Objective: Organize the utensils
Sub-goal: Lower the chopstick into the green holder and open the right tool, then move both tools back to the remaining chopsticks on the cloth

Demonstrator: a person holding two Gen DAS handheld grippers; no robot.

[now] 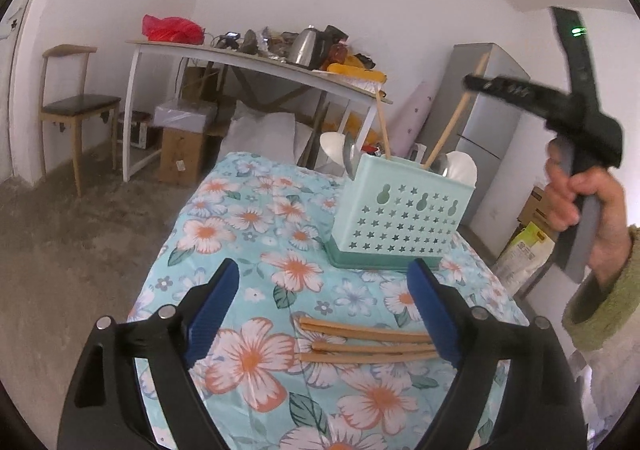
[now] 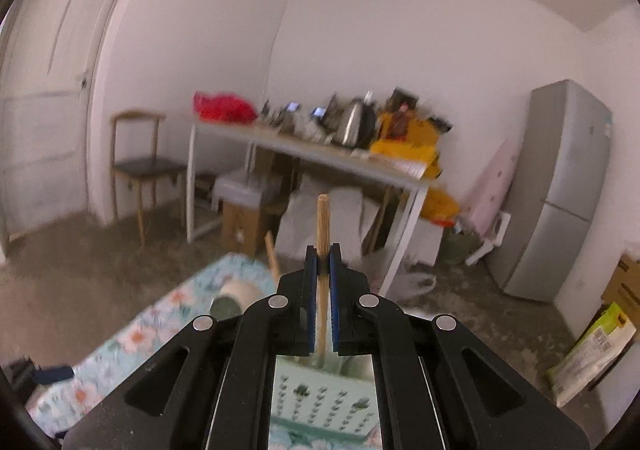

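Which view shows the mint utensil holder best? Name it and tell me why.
The left wrist view: the mint utensil holder stands whole on the floral tablecloth, with spoons and chopsticks inside. The right wrist view shows only a blurred strip of its star-punched wall below the right gripper.

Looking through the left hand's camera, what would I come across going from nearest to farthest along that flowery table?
Left gripper, open → loose wooden chopsticks lying on the floral tablecloth → mint-green utensil holder with spoons and chopsticks standing in it → far cluttered table with a steel kettle.
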